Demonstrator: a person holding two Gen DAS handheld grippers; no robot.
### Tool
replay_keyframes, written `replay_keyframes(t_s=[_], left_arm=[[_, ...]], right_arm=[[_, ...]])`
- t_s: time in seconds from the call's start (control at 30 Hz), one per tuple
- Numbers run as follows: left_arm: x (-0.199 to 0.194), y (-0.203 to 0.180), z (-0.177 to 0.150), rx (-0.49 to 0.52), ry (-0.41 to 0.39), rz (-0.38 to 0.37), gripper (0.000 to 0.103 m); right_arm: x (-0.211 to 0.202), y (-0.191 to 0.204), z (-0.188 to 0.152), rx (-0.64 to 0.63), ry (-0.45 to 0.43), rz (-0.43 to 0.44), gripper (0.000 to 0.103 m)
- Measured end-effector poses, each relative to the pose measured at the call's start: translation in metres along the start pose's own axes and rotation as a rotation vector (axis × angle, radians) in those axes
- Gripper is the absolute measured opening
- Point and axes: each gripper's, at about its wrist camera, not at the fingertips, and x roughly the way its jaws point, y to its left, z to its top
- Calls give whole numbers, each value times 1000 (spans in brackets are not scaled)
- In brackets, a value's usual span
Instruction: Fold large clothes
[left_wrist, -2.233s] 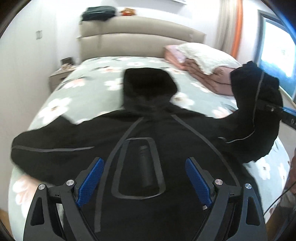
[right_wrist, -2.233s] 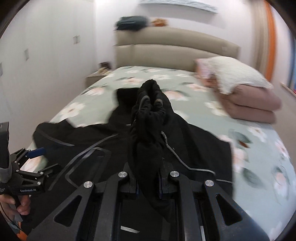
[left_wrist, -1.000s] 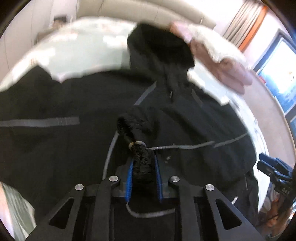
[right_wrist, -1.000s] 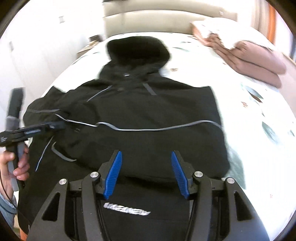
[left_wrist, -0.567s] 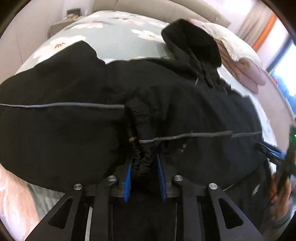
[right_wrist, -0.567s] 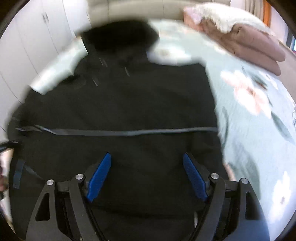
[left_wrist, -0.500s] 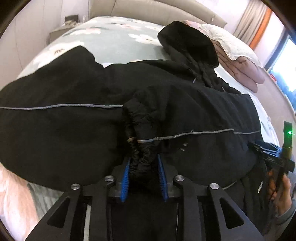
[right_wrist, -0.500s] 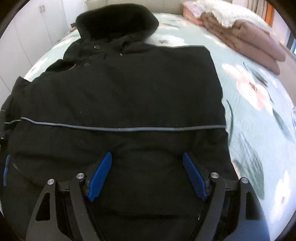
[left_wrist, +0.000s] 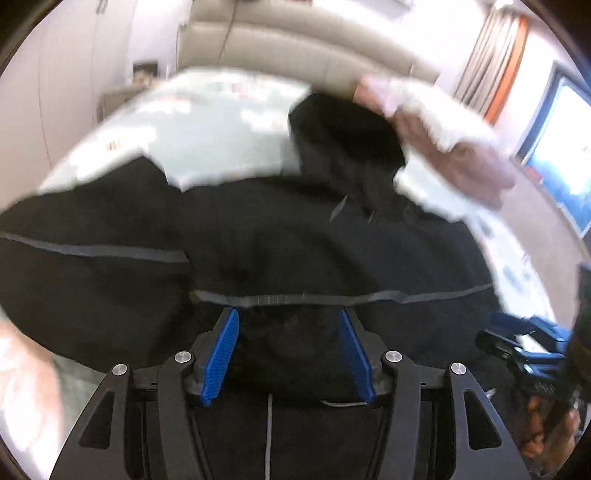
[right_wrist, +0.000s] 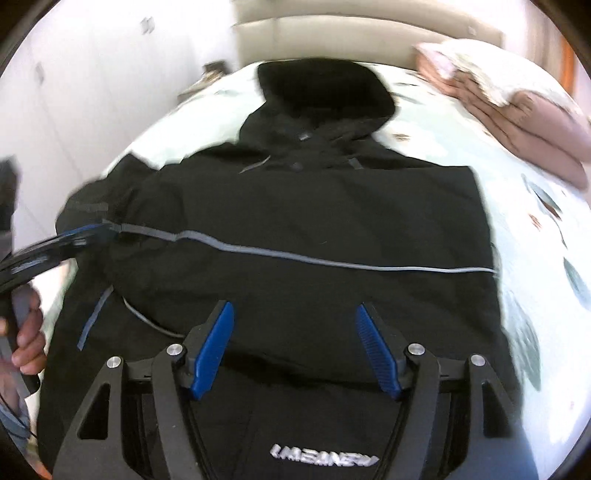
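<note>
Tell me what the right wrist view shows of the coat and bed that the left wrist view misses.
Only the right wrist view: the white lettered logo near the hem, the left tool at the grey stripe's left end, and the bare floral sheet right of the coat.

Only the left wrist view: the bright window, the orange-edged curtain, and the right tool at its right edge.

Both: the black hooded padded coat spread flat, its hood toward the beige headboard, the folded pink quilt, and each camera's own tool standing open.
</note>
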Motion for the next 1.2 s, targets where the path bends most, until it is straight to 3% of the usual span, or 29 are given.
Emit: replay_keyframes(t_s=[0.07,0.13,0.2,0.37,0.4,0.57,0.7,0.77,0.83,0.97,1.2], left_arm=[[32,7,-10,-19,64,16,57],[33,5,-13,-7,17,19,57],[32,-1,-14,15,12,35,57],[-11,21,-20,-64,-59,-72,58],[-21,29,-20,-81,-82,-65,58],[-72,113,-19,-209,-165,75,58],[-96,213,-22,-414,-174,333,58],[-104,254,-26,-487,-197,408,61],[-104,290,-30,-567,-186,394,62],[-87,346,-34,-744,-196,200,62],[-66,360,-12,-711,-258,239,65]], right_arm=[[24,-1,-5,-9,27,-17,74],[47,-11,-16,19,28,-12,73],[42,-21,-28,54,-43,42,78],[41,-16,-34,24,-61,18,83],[41,-14,-35,16,-61,12,84],[46,-17,-32,21,-69,19,86],[46,-16,-32,20,-70,19,87],[45,-17,-34,21,-73,22,88],[46,-16,-33,19,-75,19,88],[46,-16,-33,18,-75,17,89],[46,-16,-33,18,-80,15,90]])
